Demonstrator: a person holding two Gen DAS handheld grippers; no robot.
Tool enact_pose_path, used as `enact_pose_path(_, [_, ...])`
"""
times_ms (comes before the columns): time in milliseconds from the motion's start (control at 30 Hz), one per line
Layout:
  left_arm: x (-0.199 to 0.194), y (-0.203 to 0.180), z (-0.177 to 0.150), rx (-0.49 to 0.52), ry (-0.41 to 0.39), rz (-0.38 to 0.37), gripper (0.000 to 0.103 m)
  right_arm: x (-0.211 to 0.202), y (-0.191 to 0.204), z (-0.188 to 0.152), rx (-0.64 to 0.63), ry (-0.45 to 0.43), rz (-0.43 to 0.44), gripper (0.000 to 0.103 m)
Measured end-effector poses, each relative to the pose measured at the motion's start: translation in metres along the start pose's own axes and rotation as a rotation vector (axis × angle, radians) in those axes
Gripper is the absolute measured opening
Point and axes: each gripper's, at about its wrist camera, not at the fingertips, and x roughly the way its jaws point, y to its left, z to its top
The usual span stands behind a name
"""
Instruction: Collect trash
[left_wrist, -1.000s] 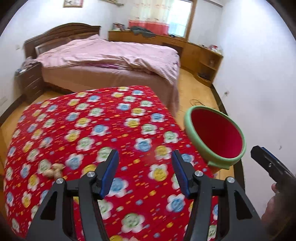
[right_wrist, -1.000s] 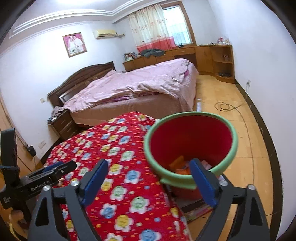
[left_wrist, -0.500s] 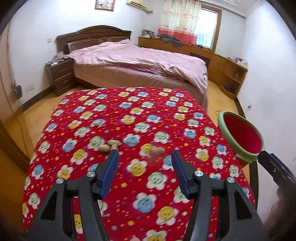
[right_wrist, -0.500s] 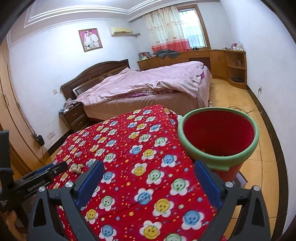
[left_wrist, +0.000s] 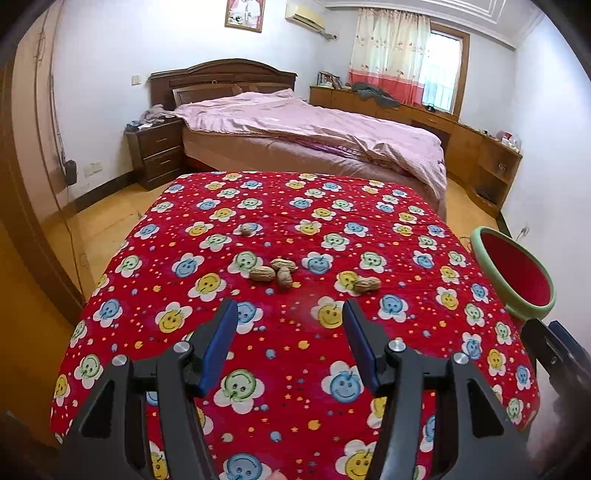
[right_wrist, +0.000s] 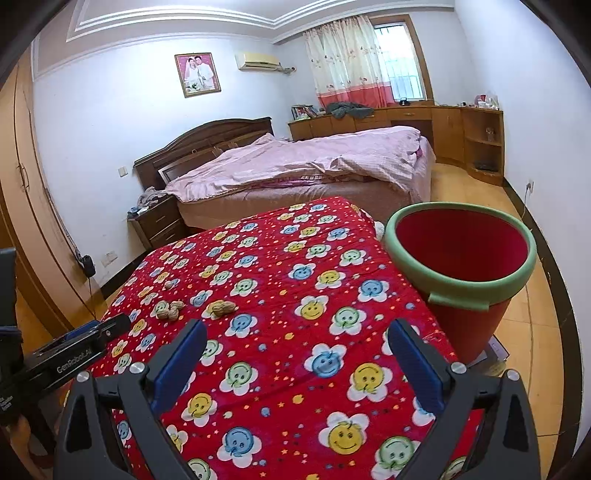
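Both tongs hover empty over a red flowered cloth (left_wrist: 280, 206): left gripper (left_wrist: 290, 343) half open, right gripper (right_wrist: 297, 356) wide. Peanuts (left_wrist: 273, 275) lie ahead; the red bin (right_wrist: 461, 254) hides its contents.

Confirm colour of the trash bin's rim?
Light green rim on a red bin; the right wrist view shows it best.
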Motion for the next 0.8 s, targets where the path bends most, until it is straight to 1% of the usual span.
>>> enact_pose_path(267, [0.0039,0.0048,-0.0072,-0.004,0.003,0.024,0.059,0.0057,0.0076,-0.0082,-0.016,0.005,0.001,0.101])
enact_pose_path(800, [0.0048,0.0051,-0.0062,0.0,-0.01,0.039,0.059,0.0071,0.0103,-0.0092,-0.018,0.008,0.002,0.101])
